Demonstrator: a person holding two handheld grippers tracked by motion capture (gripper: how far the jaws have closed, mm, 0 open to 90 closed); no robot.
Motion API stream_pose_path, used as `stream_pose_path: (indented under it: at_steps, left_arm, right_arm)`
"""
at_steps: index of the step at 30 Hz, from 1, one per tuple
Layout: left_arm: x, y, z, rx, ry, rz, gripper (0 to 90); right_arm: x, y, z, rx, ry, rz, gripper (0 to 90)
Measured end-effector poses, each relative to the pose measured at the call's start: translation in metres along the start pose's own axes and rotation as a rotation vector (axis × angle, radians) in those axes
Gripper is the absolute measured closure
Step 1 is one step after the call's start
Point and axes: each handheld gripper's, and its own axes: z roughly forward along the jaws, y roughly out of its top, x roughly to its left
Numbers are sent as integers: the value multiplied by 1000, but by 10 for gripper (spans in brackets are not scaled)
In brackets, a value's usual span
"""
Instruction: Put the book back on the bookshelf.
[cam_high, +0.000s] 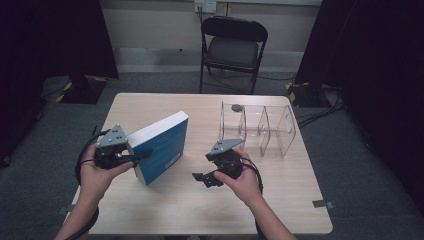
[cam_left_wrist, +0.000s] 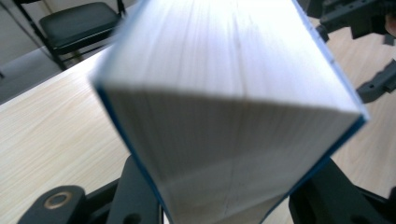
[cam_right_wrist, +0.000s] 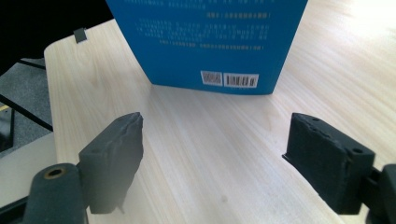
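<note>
Barcodes (cam_right_wrist: 229, 79) on blue book (cam_high: 162, 145), left tool (cam_high: 131, 158) clamping it, right tool (cam_high: 202, 178) agape.

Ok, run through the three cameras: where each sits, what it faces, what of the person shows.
High view: above the person's side, facing forward and down on the table; both forearms, left tool, right tool.
Left gripper view: on the left tool, facing the book clamped between its jaws.
Right gripper view: on the right tool, jaws apart, facing the book's blue cover.
Shared: book and table.
</note>
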Motion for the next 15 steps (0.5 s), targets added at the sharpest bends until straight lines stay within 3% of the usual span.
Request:
stream_pose_path:
  at_steps: [2, 8, 15]
  left_arm:
    - [-1, 1, -1, 16, 24, 15, 593]
    - [0, 2, -1, 18, 25, -8, 593]
    - [3, 6, -1, 55, 43, -22, 584]
  right_arm:
    - [0, -5, 3, 5, -5, -7, 179]
    - [2, -20, 13, 35, 2, -13, 179]
    - [2, -23, 14, 41, 0, -6, 179]
